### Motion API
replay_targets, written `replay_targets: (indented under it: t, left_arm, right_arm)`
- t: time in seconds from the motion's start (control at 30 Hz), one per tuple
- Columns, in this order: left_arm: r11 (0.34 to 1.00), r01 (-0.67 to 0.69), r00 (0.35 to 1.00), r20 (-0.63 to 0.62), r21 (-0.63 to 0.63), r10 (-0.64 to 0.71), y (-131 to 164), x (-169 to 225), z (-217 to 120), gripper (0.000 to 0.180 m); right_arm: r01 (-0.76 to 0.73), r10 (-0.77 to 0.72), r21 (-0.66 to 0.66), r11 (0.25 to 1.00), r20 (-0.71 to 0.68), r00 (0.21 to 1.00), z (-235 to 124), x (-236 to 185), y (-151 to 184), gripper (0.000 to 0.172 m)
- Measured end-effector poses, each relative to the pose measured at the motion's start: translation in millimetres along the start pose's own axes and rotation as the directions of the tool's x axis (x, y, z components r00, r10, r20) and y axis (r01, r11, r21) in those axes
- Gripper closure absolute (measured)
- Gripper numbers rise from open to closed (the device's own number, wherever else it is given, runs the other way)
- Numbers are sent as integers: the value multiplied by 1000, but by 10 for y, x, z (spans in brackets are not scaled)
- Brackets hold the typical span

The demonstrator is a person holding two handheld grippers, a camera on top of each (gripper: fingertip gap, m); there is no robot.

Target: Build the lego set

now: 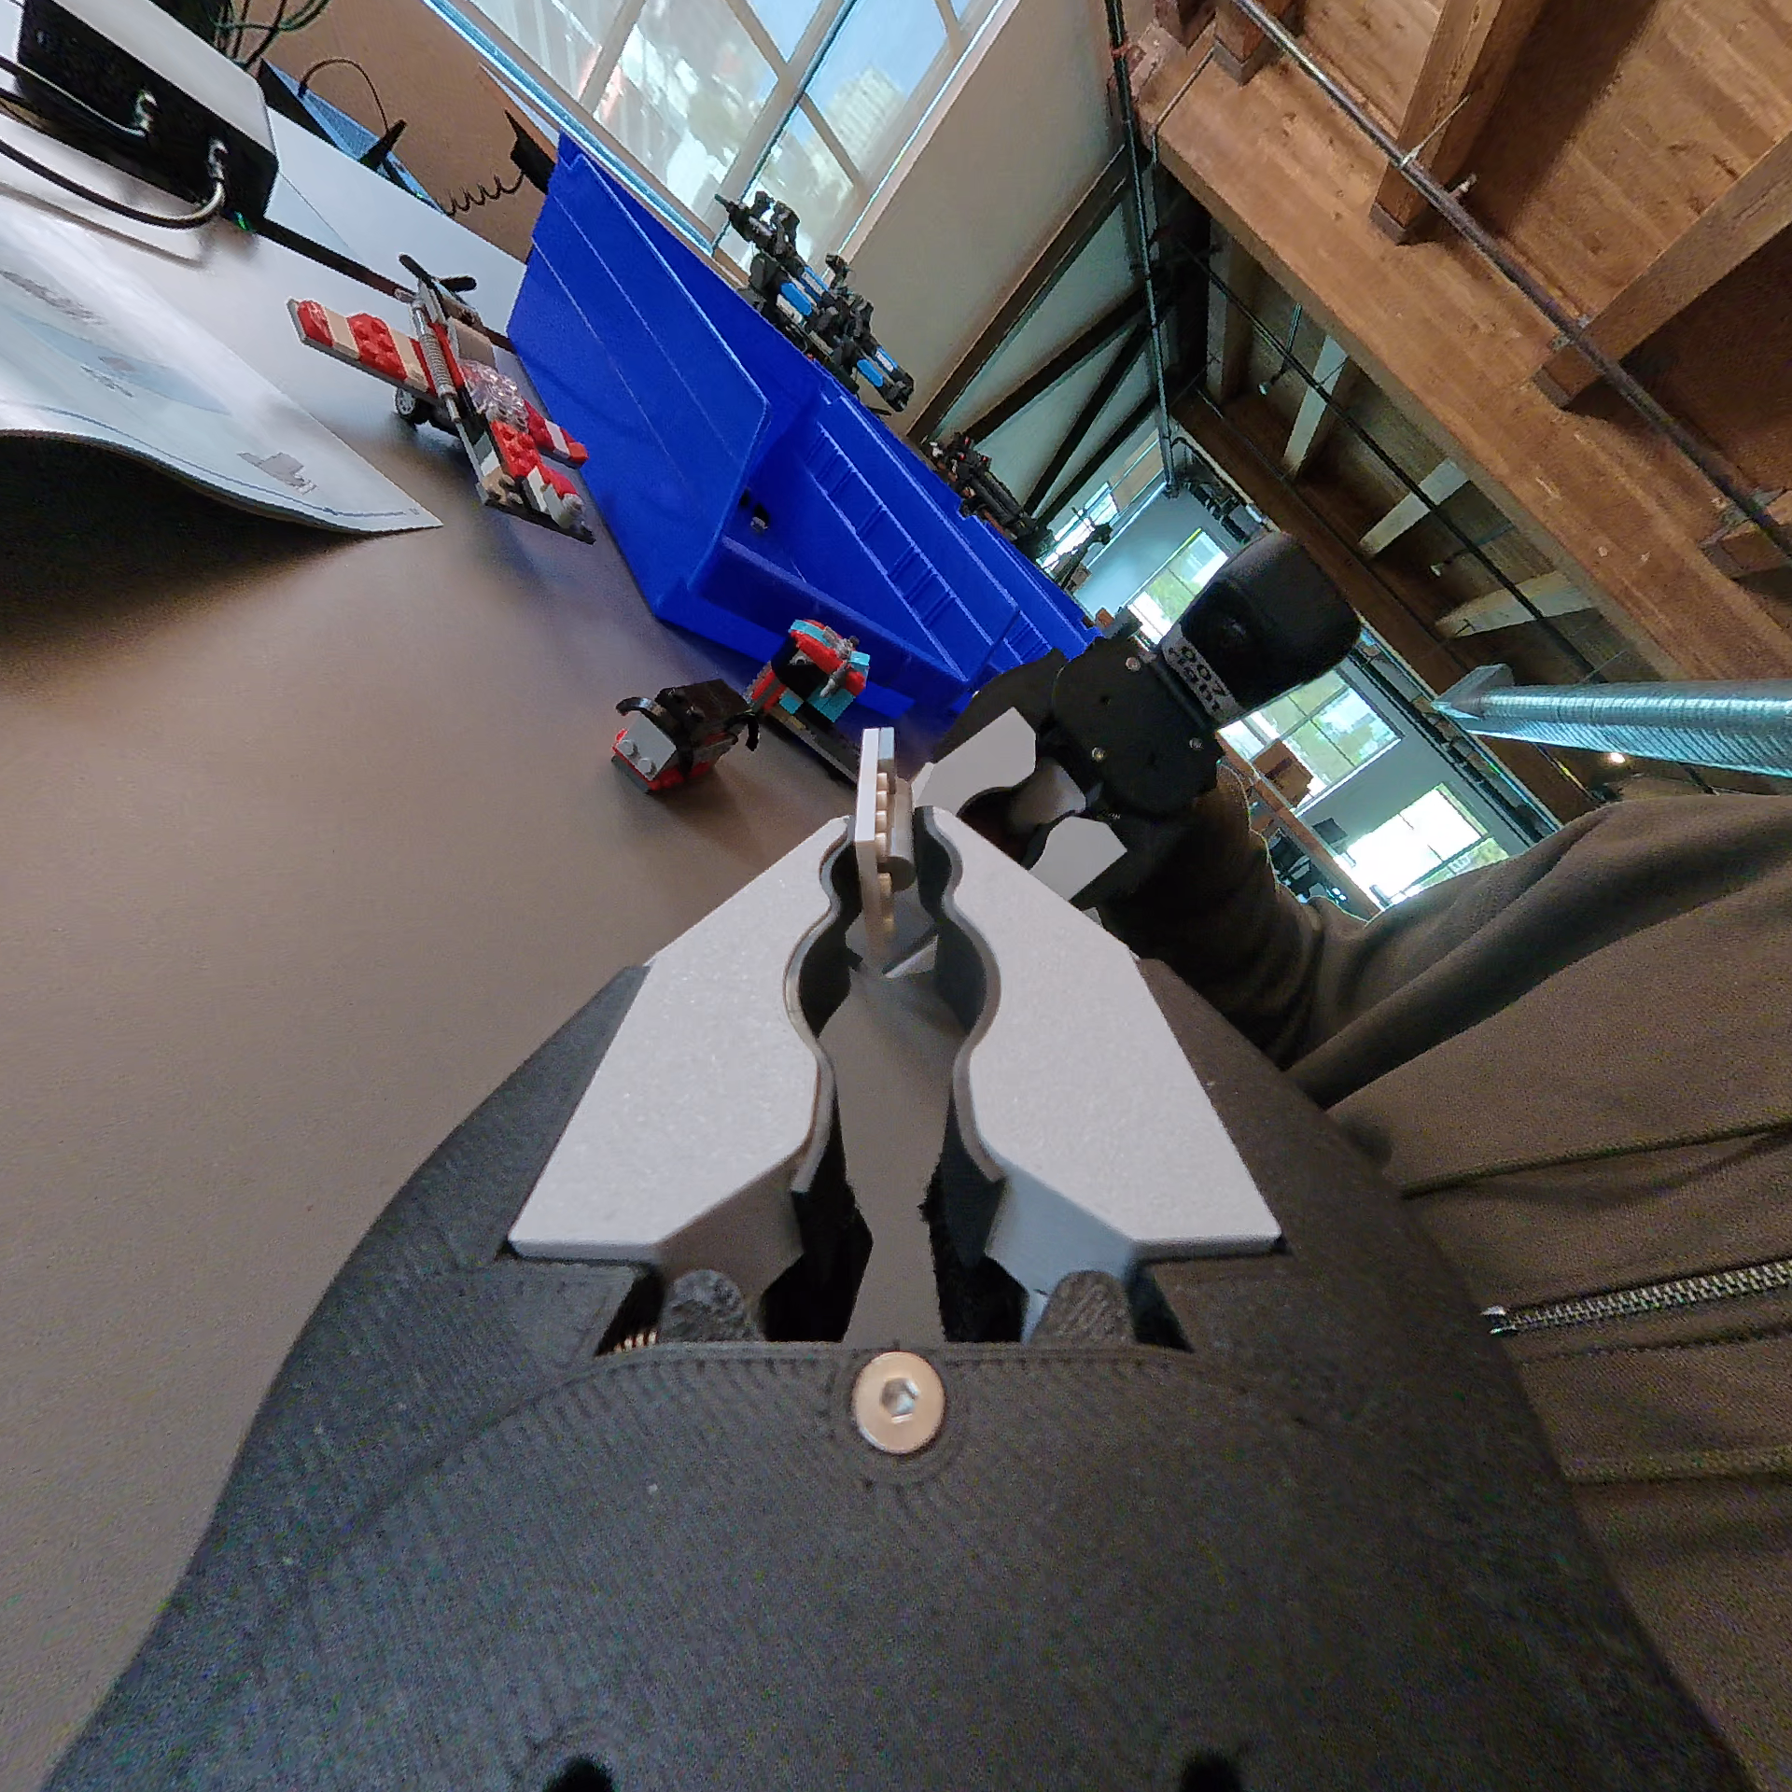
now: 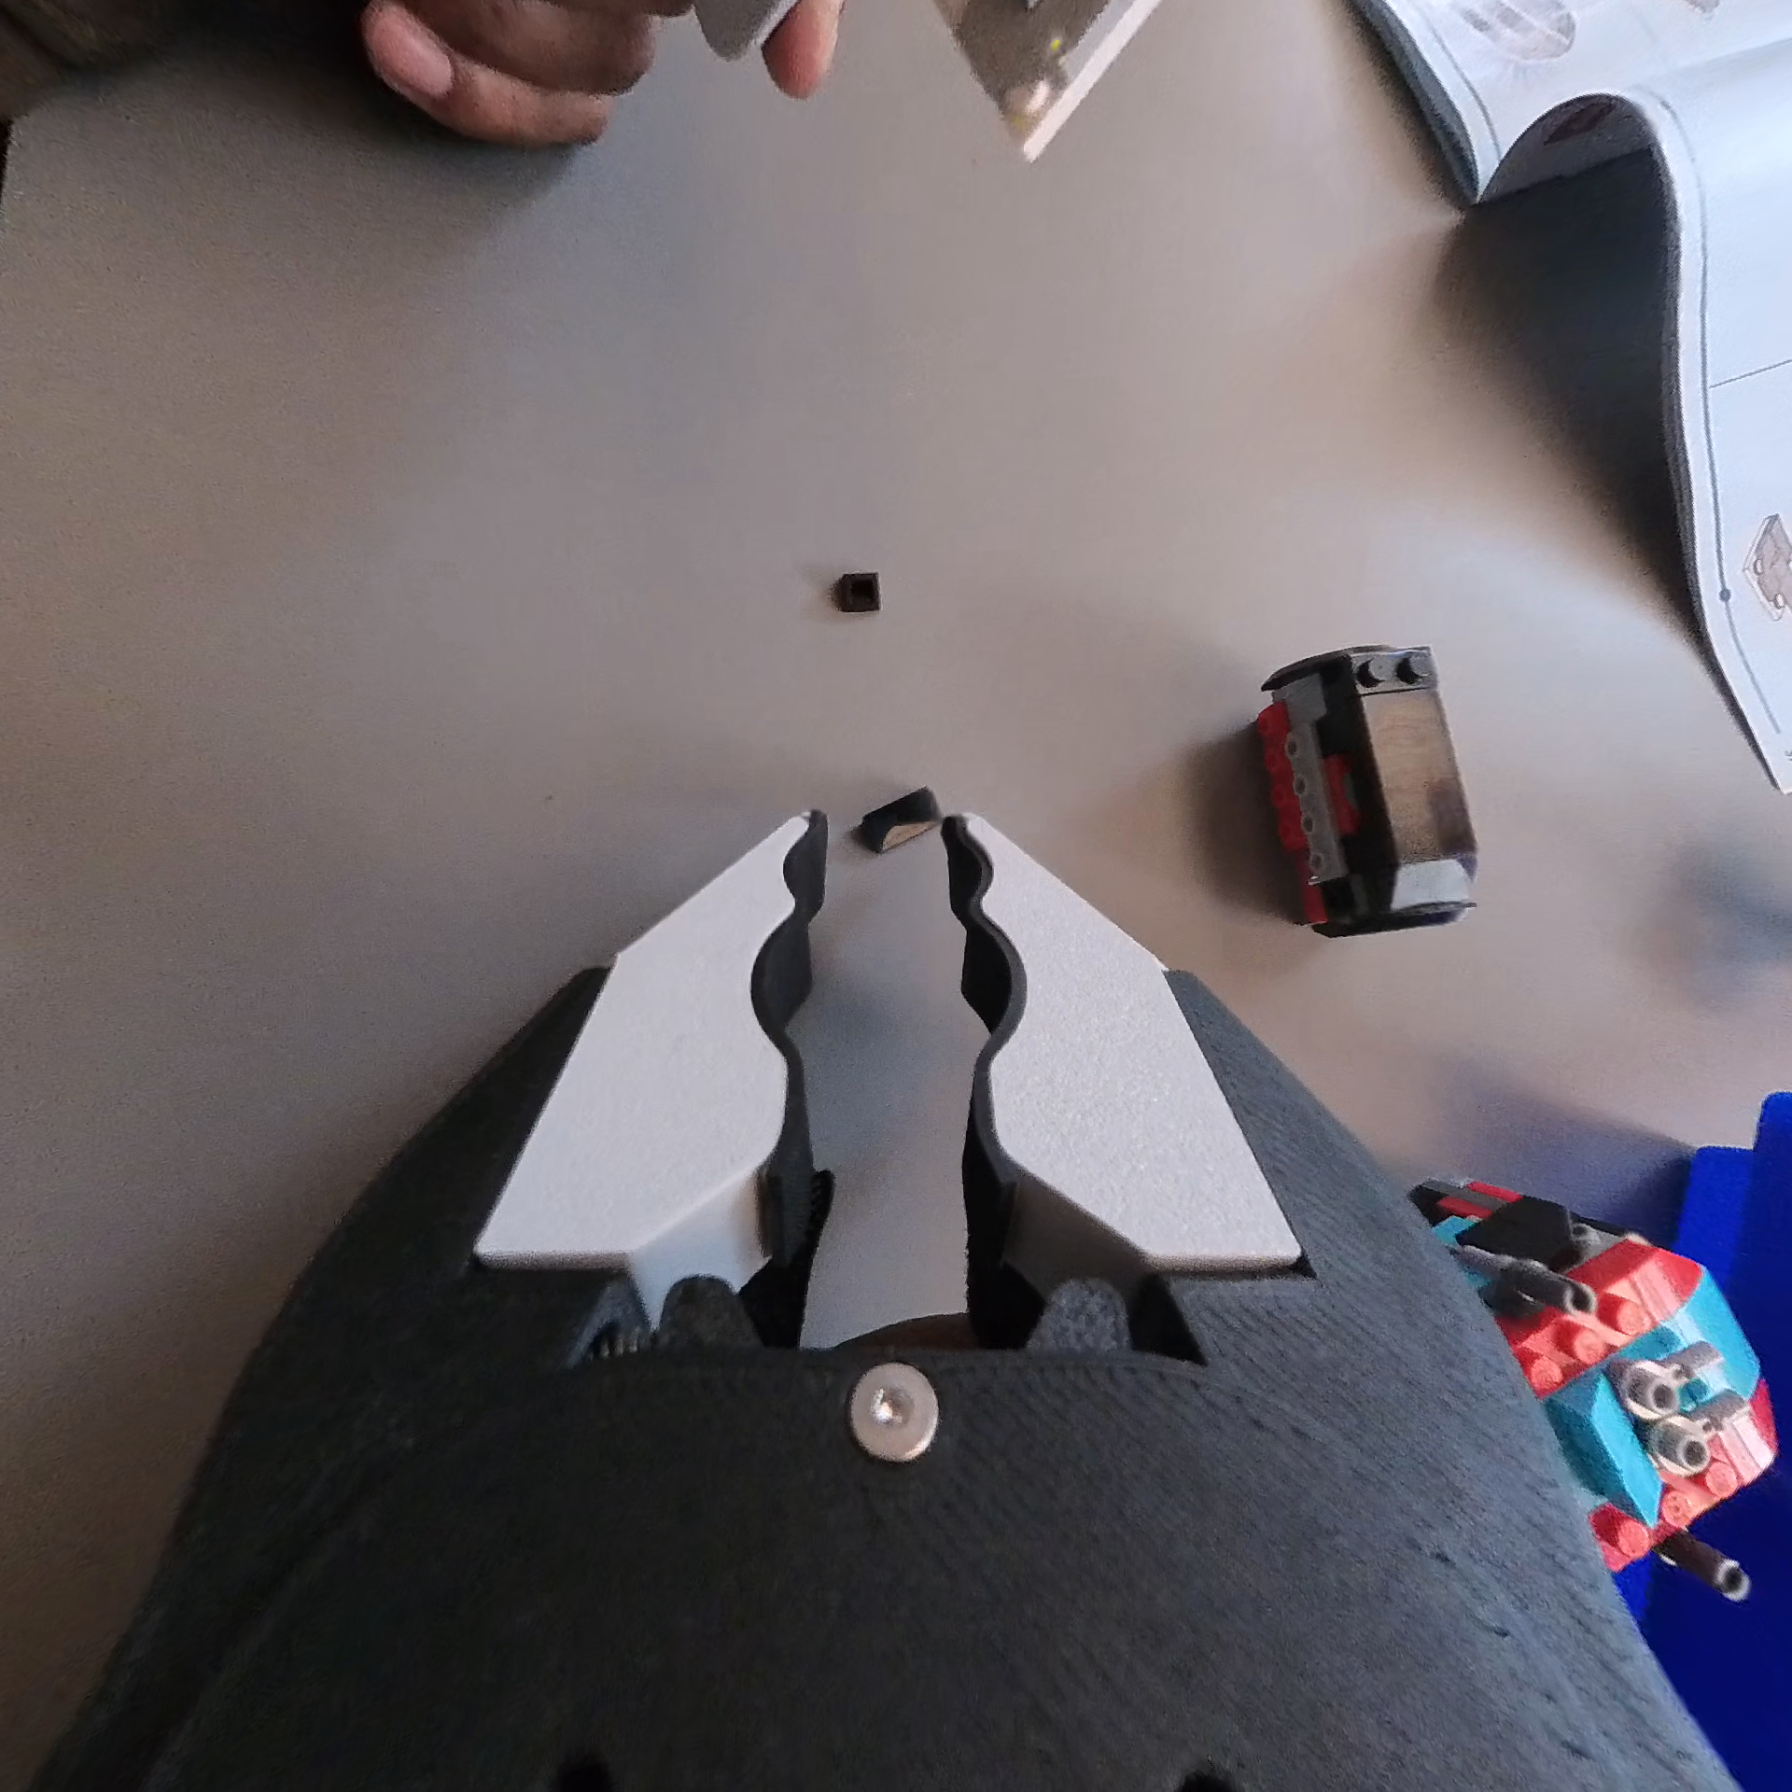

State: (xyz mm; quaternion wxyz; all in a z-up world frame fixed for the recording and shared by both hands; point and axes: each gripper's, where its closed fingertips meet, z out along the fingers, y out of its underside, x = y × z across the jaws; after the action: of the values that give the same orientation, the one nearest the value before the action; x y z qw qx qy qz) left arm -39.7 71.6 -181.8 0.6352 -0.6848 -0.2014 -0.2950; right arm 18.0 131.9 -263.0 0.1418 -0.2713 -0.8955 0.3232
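Observation:
My left gripper [image 1: 887,853] is shut on a light grey studded plate [image 1: 878,834] with a darker grey piece pressed on its studs; the plate stands on edge between the pads and sticks out past the tips. My right gripper [image 2: 884,822] is open just above the table, its tips on either side of a small black curved piece [image 2: 900,819] that lies on the table untouched. A tiny black square piece [image 2: 857,592] lies farther ahead. The right gripper also shows in the left wrist view [image 1: 1028,785], just right of the held plate.
A black-and-red brick block [image 2: 1367,790] lies to the right, a red-and-teal model [image 2: 1629,1358] by the blue bin [image 1: 737,427]. A red-white brick plane [image 1: 465,388] and an open booklet [image 2: 1707,291] lie on the table [image 2: 388,485]. A hand [image 2: 504,68] is at the far edge. There is about 12 cm between the tips of the two grippers. My right gripper's tips are some 7 cm from the black-and-red brick block [image 2: 1367,790]. Look for it in the left wrist view [image 1: 735,722] too.

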Motion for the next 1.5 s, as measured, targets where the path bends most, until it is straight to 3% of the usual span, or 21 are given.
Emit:
replay_targets:
  t: [0.43,0.7,0.9,1.07,1.5]
  left_arm:
    - [1000,4,1000,-5,-13,-4,20,8,12,171]
    - [1000,31,998,-46,-2,-31,19,72,1,170]
    - [998,54,994,-93,-31,-57,79,159,23,171]
    - [993,58,989,-131,-100,-70,211,263,74,170]
    - [986,71,981,-169,-152,-97,318,375,114,170]
  right_arm:
    - [21,-21,15,1000,3,1000,72,-26,-15,158]
    - [123,-119,129,984,-37,992,-50,-19,-210,139]
    - [294,-255,316,902,-160,954,-206,-46,-521,136]
    - [435,-345,382,815,-283,895,-318,-101,-691,135]
    - [466,-339,465,753,-334,880,-389,-174,-859,135]
